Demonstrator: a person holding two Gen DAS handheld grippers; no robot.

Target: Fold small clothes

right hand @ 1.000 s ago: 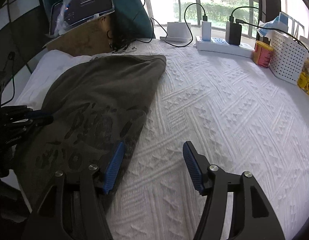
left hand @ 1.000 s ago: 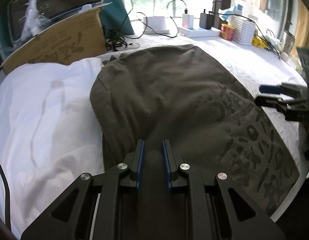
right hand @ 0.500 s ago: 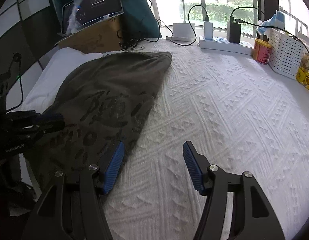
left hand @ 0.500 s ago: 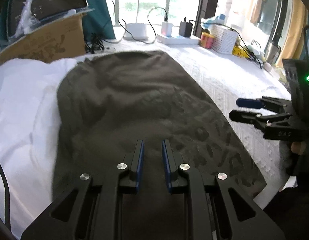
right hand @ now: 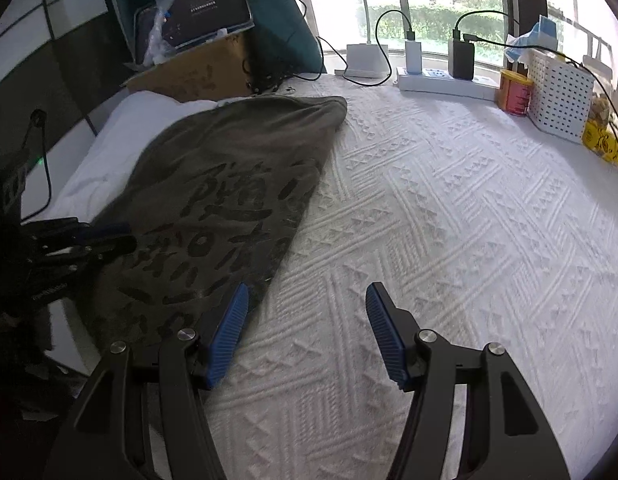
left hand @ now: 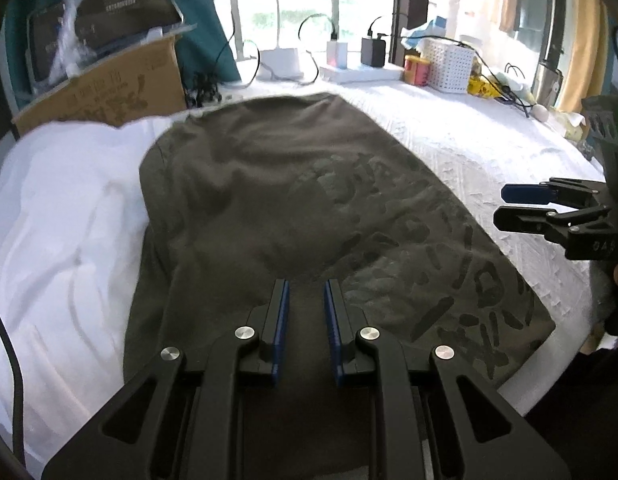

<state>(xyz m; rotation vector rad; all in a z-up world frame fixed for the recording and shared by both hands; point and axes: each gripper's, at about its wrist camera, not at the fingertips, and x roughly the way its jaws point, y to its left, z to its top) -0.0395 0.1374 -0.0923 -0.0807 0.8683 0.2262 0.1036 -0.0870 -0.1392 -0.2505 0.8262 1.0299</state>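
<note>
I see the olive T-shirt point(left hand: 277, 208) with dark printed characters lying spread on the white textured bedspread point(right hand: 449, 208), its far side lapping onto a white pillow point(left hand: 65, 216); it looks light, limp and wrinkle-prone, so I'd judge a pinch at the near hem corners safest, since a mid-cloth grab would bunch it. My left gripper point(left hand: 305, 304) hovers over its near part, fingers narrowly parted with nothing clamped, while my right gripper point(right hand: 305, 320) stands about half open and empty beside the shirt's right edge. The sleeves and collar are hard to make out, and the near hem is hidden under my left gripper.
</note>
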